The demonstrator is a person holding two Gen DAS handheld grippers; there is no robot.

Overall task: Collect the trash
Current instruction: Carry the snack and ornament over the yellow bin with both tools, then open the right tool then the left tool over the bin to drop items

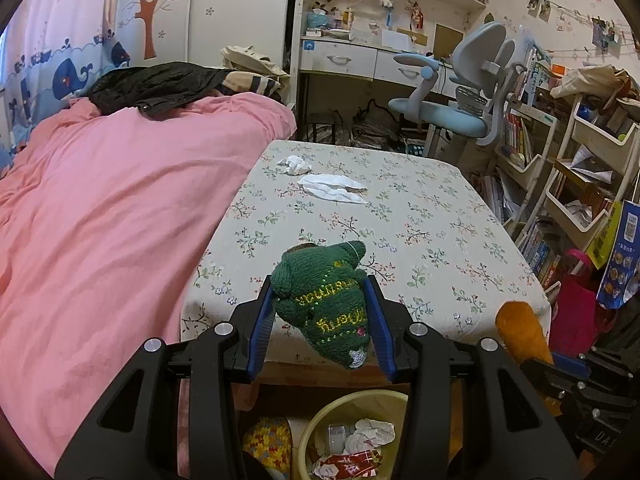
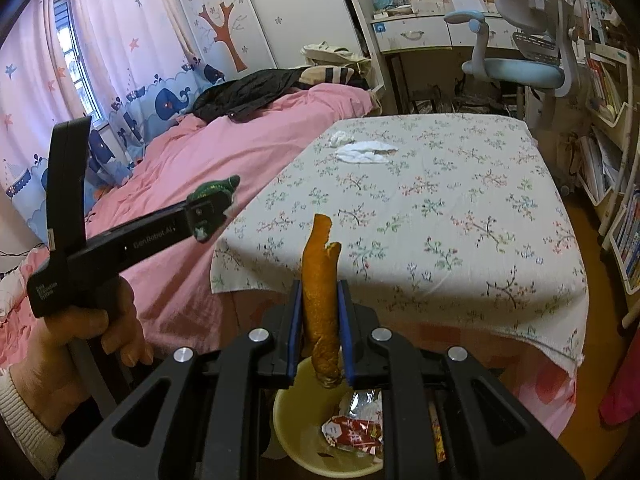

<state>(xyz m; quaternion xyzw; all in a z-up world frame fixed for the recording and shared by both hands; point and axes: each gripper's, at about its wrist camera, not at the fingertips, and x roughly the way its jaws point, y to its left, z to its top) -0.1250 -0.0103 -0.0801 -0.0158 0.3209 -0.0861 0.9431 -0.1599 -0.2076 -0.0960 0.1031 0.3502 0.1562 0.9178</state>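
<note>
— Claws first: what is the left one doing?

— Left claw (image 1: 324,312) is pinching a green knitted piece (image 1: 322,300) with yellow lettering. Both blue pads (image 1: 262,320) press on its sides, so the jaws stand part-way apart, as far as the wool lets them. It hangs above the near edge of the worktop (image 1: 420,216), with the yellow bin (image 1: 310,432) below it on the floor.

— And the right?

— Right claw (image 2: 320,328) is nearly pressed together on an orange peel (image 2: 320,280). The strip stands upright between the pads (image 2: 294,332), its top sticking up past the fingertips, its lower end dangling over the bin (image 2: 288,436).

— What is in the bin?

— Crumpled white paper (image 1: 370,432), a red wrapper (image 2: 354,436) and some clear plastic.

— Anything left on the worktop?

— Two white tissues at the far side of the flowered cloth: a crumpled one (image 1: 294,165) and a flatter one (image 1: 334,188) just beside it. Both are well apart from the claws.

— Can each claw see the other?

— Yes. From the right wrist, the left claw shows off to the left in a hand (image 2: 88,332), the green knit at its tip, over the pink bedcover (image 2: 188,184). From the left wrist, the peel's tip shows at the right.
</note>
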